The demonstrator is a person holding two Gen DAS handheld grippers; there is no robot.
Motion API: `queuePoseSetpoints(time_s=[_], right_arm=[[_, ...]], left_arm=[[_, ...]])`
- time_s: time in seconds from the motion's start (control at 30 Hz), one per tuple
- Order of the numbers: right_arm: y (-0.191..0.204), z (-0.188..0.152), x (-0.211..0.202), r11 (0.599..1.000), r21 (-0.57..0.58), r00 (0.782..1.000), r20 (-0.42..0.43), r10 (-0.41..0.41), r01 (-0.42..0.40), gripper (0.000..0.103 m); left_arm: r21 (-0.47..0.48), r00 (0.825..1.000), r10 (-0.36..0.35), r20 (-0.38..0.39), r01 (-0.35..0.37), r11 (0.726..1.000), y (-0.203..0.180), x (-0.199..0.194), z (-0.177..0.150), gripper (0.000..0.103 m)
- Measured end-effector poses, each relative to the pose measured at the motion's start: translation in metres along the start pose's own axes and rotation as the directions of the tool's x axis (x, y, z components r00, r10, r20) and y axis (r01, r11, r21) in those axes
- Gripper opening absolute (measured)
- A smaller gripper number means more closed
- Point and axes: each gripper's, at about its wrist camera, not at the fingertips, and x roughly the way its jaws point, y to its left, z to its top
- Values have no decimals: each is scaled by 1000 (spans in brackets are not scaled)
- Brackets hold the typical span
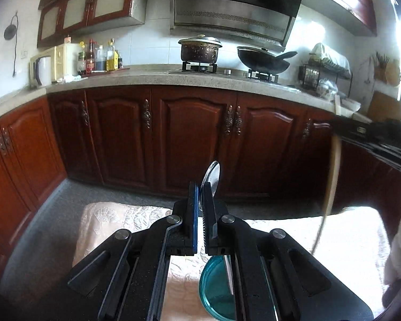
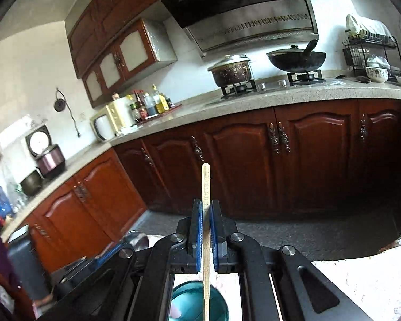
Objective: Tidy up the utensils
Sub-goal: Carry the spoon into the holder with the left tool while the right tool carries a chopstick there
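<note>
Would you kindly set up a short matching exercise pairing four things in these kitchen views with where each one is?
Things:
1. spoon
2. wooden stick
3. teal cup
4. wok

Places:
A. on the stove burner
B. clamped in the right gripper
C. on the cloth below the grippers
D. clamped in the left gripper

Pairs: 1-D, 2-B, 3-C, 4-A

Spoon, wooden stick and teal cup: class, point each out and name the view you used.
Spoon (image 1: 212, 178), left wrist view, on its shiny bowl above the jaws.
Wooden stick (image 2: 205, 184), right wrist view, on its upper shaft.
Teal cup (image 2: 184, 302), right wrist view, on its inner wall.
</note>
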Motion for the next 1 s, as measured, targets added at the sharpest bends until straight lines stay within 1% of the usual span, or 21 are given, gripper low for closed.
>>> queuePoseSetpoints(time_s=[0.07, 0.2, 0.3, 0.43, 0.6, 0.67, 0.77, 0.8, 0.83, 0.87, 0.9, 1.0], right_arm=[[-2, -9, 13, 1000, -3, 1000, -4, -16, 16, 5], [-9, -25, 27, 999, -11, 999, -23, -33, 33, 5], [-15, -35, 29, 1000, -1, 998, -68, -12, 12, 5], [-20, -52, 22, 1000, -7, 992, -123, 5, -5, 5], [-24, -73, 27, 1000, -4, 981, -193, 1, -2, 6], [-25, -77, 26, 1000, 0, 983, -185, 6, -6, 6], [-25, -75, 25, 1000, 16, 978, -206, 27, -24, 7], [-25, -74, 25, 999, 21, 977, -211, 29, -25, 9], [-26, -74, 24, 999, 27, 976, -216, 29, -23, 14], [-27, -74, 23, 999, 30, 975, -221, 29, -23, 26], [-28, -74, 22, 999, 34, 974, -225, 29, -22, 30], [-31, -76, 18, 999, 45, 973, -230, 24, -14, 31]], left_arm=[[22, 1000, 19, 5, -19, 1000, -3, 9, -7, 1], [36, 999, 33, -9, -33, 999, -4, 22, -19, 1], [41, 999, 38, -25, -37, 998, -4, 29, -26, 1], [26, 998, 20, -55, -18, 999, -1, 27, -34, 1], [25, 996, 9, -91, -7, 1000, -4, 19, -48, 1], [25, 994, 14, -107, -11, 1000, -5, 18, -55, 1], [14, 990, 9, -141, -7, 1000, -6, 19, -62, 1], [12, 989, 8, -150, -6, 1000, -6, 20, -64, 1], [10, 988, 8, -156, -7, 1000, -6, 20, -66, 1], [6, 987, 9, -158, -9, 1000, -6, 19, -66, 1], [3, 987, 10, -160, -9, 1000, -6, 19, -67, 2], [-12, 983, 0, -186, -2, 1000, -4, 21, -68, 2]])
